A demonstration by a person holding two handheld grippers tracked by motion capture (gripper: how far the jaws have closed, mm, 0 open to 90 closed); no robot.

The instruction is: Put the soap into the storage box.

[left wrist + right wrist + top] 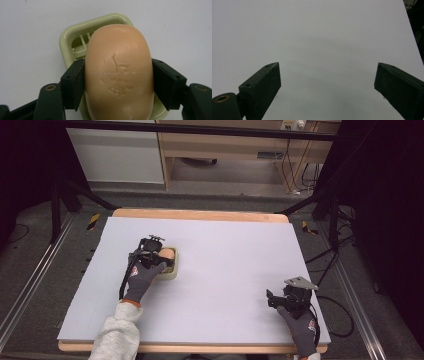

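From the high view, the left gripper (161, 257) sits over a pale green soap dish (172, 270) left of centre on the white tabletop (235, 270), while the right gripper (272, 300) rests near the right front edge. In the left gripper view, its fingers (75, 85) pinch a tan soap bar (119, 75) above the dish (67, 40). In the right gripper view, the fingers (262, 87) stand spread over bare tabletop (324, 37).

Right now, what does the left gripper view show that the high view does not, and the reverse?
Left gripper view: the stamped mark on the soap, the slots in the dish, and both pads pressed on the soap's sides. High view: the right gripper near the table's right edge, both gloved hands, and the floor around. Both: the left gripper shut on the soap above the dish, on the white table.
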